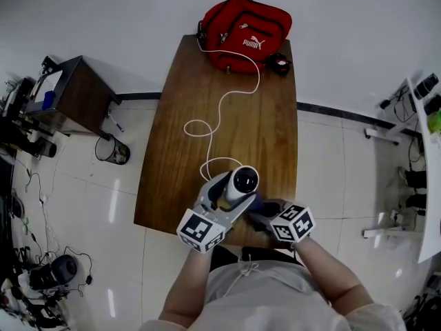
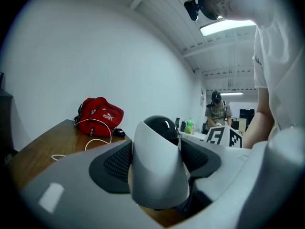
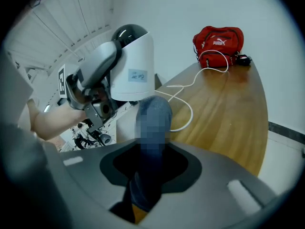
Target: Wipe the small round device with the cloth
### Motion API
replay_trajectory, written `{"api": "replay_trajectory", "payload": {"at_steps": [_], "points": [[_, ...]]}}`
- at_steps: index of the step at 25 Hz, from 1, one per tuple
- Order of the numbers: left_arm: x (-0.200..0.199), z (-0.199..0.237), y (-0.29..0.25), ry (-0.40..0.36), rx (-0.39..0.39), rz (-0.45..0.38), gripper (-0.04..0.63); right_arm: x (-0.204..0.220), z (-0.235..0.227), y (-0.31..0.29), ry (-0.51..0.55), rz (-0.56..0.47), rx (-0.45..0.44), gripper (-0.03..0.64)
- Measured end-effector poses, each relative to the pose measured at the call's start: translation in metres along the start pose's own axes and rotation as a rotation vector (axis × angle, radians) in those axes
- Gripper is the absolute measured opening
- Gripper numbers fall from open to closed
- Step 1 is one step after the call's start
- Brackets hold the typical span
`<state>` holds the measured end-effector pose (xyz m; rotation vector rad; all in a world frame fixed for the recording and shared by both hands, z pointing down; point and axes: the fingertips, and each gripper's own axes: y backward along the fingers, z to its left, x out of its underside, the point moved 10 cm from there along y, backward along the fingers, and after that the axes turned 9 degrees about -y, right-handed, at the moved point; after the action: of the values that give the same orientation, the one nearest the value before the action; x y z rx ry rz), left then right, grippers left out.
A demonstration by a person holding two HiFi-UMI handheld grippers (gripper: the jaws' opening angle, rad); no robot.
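bag (image 1: 242,33): red, PUMA logo | device (image 3: 131,56): label (image 3: 137,75) unreadable

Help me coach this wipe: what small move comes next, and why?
Probably ease the right gripper forward until the cloth presses on the device. The left gripper holds the device clear of the table, and the cloth, pinched in the right gripper, seems just short of it.

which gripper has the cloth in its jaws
The right gripper: a dark blue cloth is pinched between its jaws. The left gripper clamps the white, black-domed device instead.
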<state>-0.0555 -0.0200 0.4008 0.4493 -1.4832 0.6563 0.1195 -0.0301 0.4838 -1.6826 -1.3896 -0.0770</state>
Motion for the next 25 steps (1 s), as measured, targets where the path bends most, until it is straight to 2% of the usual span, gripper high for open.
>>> {"api": "replay_trajectory", "payload": {"at_steps": [3, 6, 11, 16, 18, 22, 25], "points": [[-0.006, 0.005, 0.000, 0.000, -0.001, -0.024, 0.330, -0.015, 0.018, 0.000, 0.038, -0.053, -0.071, 0.115], [-0.004, 0.009, 0.003, 0.017, -0.005, -0.040, 0.330, -0.025, 0.033, 0.002, 0.131, -0.081, -0.109, 0.115], [0.001, 0.014, 0.006, 0.063, -0.018, -0.078, 0.330, -0.025, 0.049, 0.004, 0.290, -0.099, -0.172, 0.115], [-0.002, 0.013, 0.004, 0.053, -0.008, -0.081, 0.330, -0.023, 0.066, 0.006, 0.438, -0.089, -0.259, 0.114], [-0.003, 0.013, 0.003, 0.048, -0.003, -0.079, 0.330, -0.023, 0.070, 0.005, 0.469, -0.079, -0.269, 0.114], [-0.008, 0.013, 0.003, 0.048, 0.000, -0.095, 0.330, -0.018, 0.053, 0.007, 0.394, -0.050, -0.216, 0.115], [-0.014, 0.011, 0.004, 0.038, 0.007, -0.105, 0.330, -0.016, 0.025, 0.007, 0.220, -0.037, -0.106, 0.115]]}}
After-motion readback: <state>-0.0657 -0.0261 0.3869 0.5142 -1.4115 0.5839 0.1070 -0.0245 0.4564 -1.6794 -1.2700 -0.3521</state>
